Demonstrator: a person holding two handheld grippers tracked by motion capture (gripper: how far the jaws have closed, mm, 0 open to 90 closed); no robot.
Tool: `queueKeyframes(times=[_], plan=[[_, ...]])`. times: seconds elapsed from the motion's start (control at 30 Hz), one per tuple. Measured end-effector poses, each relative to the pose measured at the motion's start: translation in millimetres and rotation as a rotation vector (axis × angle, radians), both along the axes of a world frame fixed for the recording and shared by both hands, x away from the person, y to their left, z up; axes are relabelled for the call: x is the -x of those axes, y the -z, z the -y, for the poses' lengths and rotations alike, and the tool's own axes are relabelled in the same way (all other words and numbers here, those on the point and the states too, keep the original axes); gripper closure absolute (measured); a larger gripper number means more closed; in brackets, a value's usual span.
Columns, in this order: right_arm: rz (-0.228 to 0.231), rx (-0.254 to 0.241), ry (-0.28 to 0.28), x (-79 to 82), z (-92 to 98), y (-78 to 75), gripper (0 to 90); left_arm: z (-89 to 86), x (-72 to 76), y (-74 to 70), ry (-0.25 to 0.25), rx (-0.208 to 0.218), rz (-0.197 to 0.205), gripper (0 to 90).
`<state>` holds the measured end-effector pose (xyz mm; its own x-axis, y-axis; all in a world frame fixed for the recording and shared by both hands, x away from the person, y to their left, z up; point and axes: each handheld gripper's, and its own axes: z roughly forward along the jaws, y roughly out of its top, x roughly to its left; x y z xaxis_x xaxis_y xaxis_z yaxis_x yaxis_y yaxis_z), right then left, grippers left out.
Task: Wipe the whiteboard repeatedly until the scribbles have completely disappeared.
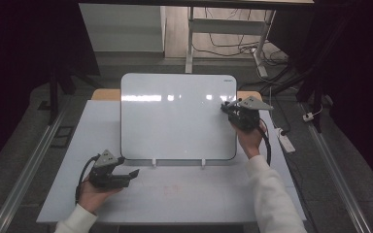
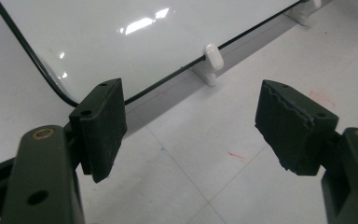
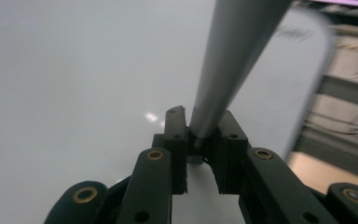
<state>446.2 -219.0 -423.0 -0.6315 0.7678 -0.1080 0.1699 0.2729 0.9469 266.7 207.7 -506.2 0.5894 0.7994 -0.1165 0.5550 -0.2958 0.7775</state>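
- I'm seeing the table (image 1: 175, 199) nearest me: white top w/ faint red marks in front of the board's feet.
- L gripper (image 1: 128, 175) is resting low at the table's near-left, held in the person's left hand (image 1: 91, 196). Jaws are standing wide apart w/ nothing between them; in the left gripper view they're framing bare tabletop just short of the whiteboard's (image 2: 121, 42) bottom edge.
- Whiteboard (image 1: 175, 116) is standing tilted on two small white feet (image 1: 154, 162) mid-table, surface blank, glare on it.
- R gripper (image 3: 200, 135) is up by the board's right edge, upper part, in the person's right hand (image 1: 248, 138). Its jaws are clamping a grey marker (image 3: 233, 60); the marker is sticking out ahead of the jaws, over the board face. Can't tell whether the tip is touching.
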Motion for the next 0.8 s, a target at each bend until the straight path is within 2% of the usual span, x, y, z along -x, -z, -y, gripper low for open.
queueKeyframes(times=[0.07, 0.13, 0.23, 0.27, 0.3, 0.33, 0.4, 0.47, 0.53, 0.8], plan=[[-0.016, 0.044, -0.054, 10.8, -7.6, 10.5, 77.7, 0.1, 0.6, -0.5, 0.002, 0.0, 0.003, 25.4], [-0.044, 0.055, -0.103, 22.4, -12.0, 20.4, 77.7, -0.1, 1.8, -1.2, 0.0, 0.002, 0.009, 25.4], [-0.054, 0.095, -0.129, 33.3, -13.8, 27.8, 77.7, 0.0, 1.7, -1.8, -0.006, 0.005, 0.012, 25.4], [-0.055, 0.092, -0.114, 34.6, -11.5, 26.8, 77.7, 0.3, 1.7, -1.9, -0.007, 0.003, 0.013, 25.4], [-0.049, 0.064, -0.098, 35.4, -7.6, 24.1, 77.7, 0.4, 1.9, -2.2, -0.007, 0.003, 0.015, 25.4], [-0.043, 0.008, -0.09, 36.8, -2.4, 19.8, 77.7, 0.2, 2.2, -2.5, -0.007, 0.004, 0.016, 25.4], [-0.028, -0.06, -0.084, 42.3, 6.2, 11.7, 77.7, -0.7, 2.3, -3.4, -0.013, 0.008, 0.025, 25.4], [-0.03, -0.085, -0.094, 49.6, 9.6, 9.2, 77.7, -1.5, 1.9, -3.7, -0.018, 0.012, 0.027, 25.5], [-0.042, -0.094, -0.112, 57.8, 10.1, 11.1, 77.6, -1.3, 1.9, -3.7, -0.018, 0.012, 0.028, 25.6], [-0.136, -0.049, -0.21, 86.9, -4.5, 26.6, 77.6, -1.2, 4.5, -6.9, -0.022, 0.024, 0.051, 25.9]])
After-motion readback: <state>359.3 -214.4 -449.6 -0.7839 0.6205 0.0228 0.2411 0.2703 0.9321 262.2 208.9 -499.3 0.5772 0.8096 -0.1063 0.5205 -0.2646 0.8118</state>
